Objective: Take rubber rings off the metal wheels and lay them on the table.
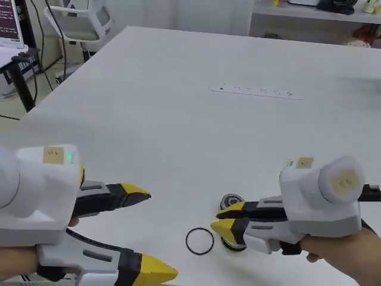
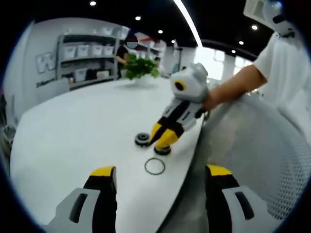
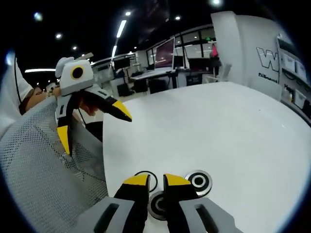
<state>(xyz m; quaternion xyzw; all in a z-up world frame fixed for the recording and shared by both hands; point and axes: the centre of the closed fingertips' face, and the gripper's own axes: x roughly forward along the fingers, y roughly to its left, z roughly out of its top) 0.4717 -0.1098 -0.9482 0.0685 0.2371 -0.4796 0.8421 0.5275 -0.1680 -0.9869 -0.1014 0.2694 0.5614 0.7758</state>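
Right tool point(image 1: 228, 217): jaws narrow, tips on a metal wheel point(image 1: 236, 243) near the near edge of the table point(image 1: 178, 119); grip cannot be confirmed. Second metal wheel point(image 1: 231, 201) stands just beyond it. One loose rubber ring point(image 1: 199, 241) lies flat beside the first wheel. Left tool point(image 1: 150, 233): jaws wide, empty.

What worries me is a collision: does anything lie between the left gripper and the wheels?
Yes. A loose rubber ring lies on the table between the left gripper and the near wheel, where the right gripper sits.
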